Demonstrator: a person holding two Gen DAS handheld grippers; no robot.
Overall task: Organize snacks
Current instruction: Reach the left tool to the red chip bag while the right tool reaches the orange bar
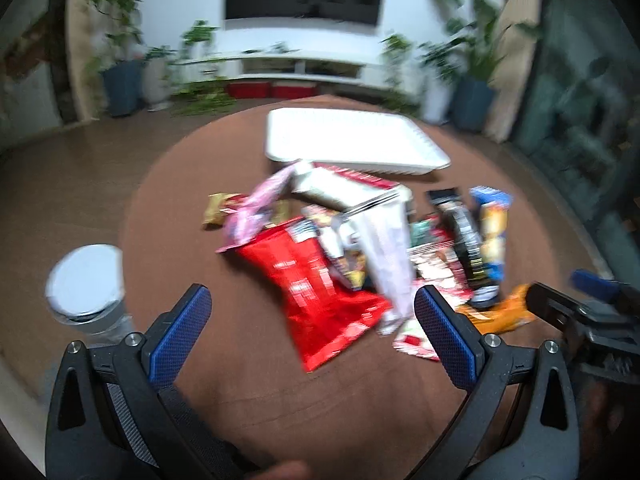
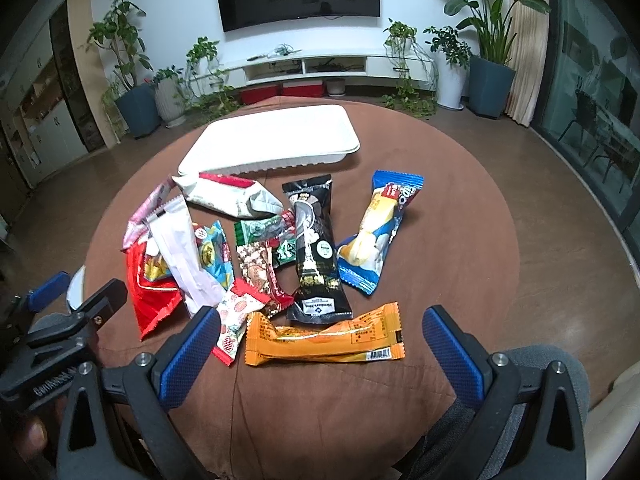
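Left wrist view (blurred w/ motion): left claw [image 1: 312, 336] is spread wide w/ nothing between its fingers, hanging low over the brown surface [image 1: 240, 380] on the near side of the snack pile. The red bag [image 1: 316, 288] lies just ahead of it, reaching into the gap between the blue pads; prob the closest pick for this side. White tray [image 1: 352, 142] sits beyond the pile and looks bare inside, so I'd guess it's where the snacks get sorted. A white lidded can [image 1: 86, 280] stands off the surface edge, left of the pile.

Right wrist view (sharp): right claw [image 2: 320, 354] also gapes apart, holding nothing. The orange packet [image 2: 324, 338] lies flat, crosswise, right in front of and btwn its fingers, nearest of all to it. Beyond the orange packet stands the black packet [image 2: 318, 248], lengthwise; the blue-yellow packet [image 2: 378, 232] is right of that. White tray [image 2: 276, 140] is farthest back, apart from the pile. Snacks lie heaped and overlapping, so sorting hasn't begun, by my read
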